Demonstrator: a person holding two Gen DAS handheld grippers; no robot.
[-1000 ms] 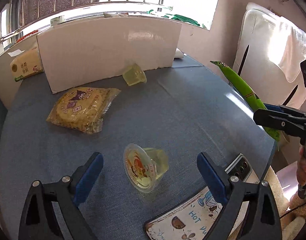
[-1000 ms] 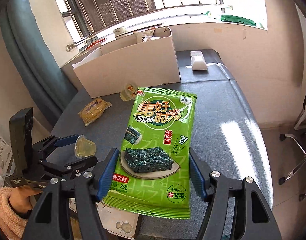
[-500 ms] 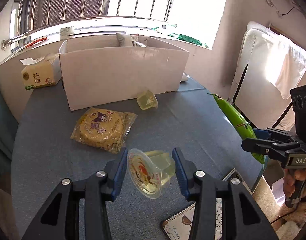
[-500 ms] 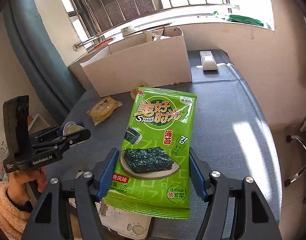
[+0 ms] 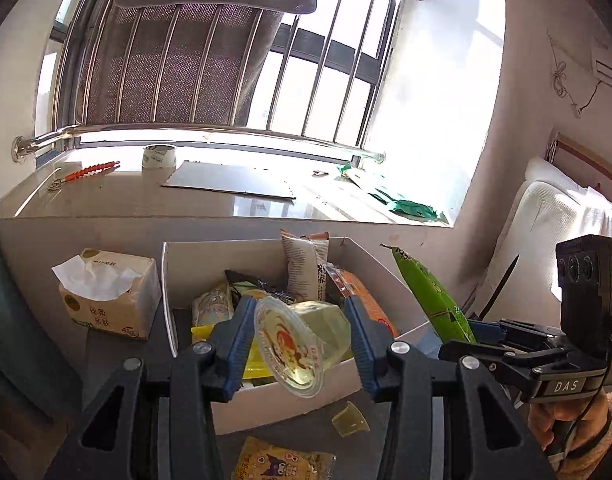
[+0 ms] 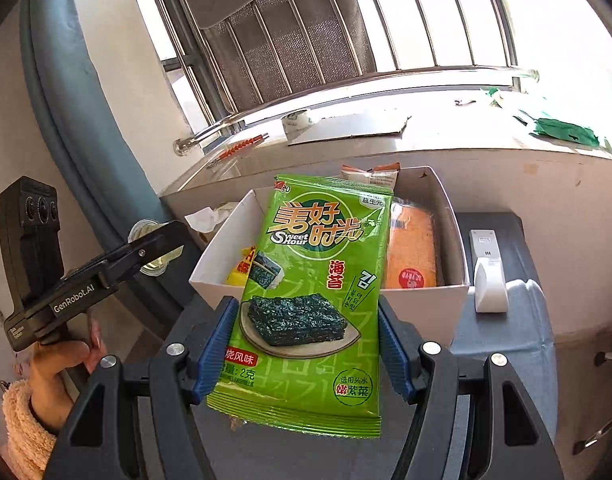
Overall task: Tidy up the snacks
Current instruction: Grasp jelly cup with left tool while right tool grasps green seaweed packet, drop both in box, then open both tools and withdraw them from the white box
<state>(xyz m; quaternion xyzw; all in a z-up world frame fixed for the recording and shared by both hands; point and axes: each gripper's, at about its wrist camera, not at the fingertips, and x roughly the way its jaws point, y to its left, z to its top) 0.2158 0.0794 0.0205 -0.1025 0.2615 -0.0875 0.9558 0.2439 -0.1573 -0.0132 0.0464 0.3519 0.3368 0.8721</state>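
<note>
**A:** What does each claw carry?

**B:** The left gripper (image 5: pixel 298 344), at lower centre of its view, is clamped on a jelly cup (image 5: pixel 302 344) tilted on its side, lid facing the camera. The right gripper (image 6: pixel 308 344) pinches a green seaweed packet (image 6: pixel 314 300) by its side edges, upright.

**A:** Why up there?

**B:** Likely for dropping: both hang over the near rim of the white box (image 5: pixel 386 268), mid-frame. It is already crowded with packets, with open room at its left.

**A:** Anything left?

**B:** A second jelly cup (image 5: pixel 351 420) and a yellow packet (image 5: pixel 282 464) lie below, outside the box.
</note>
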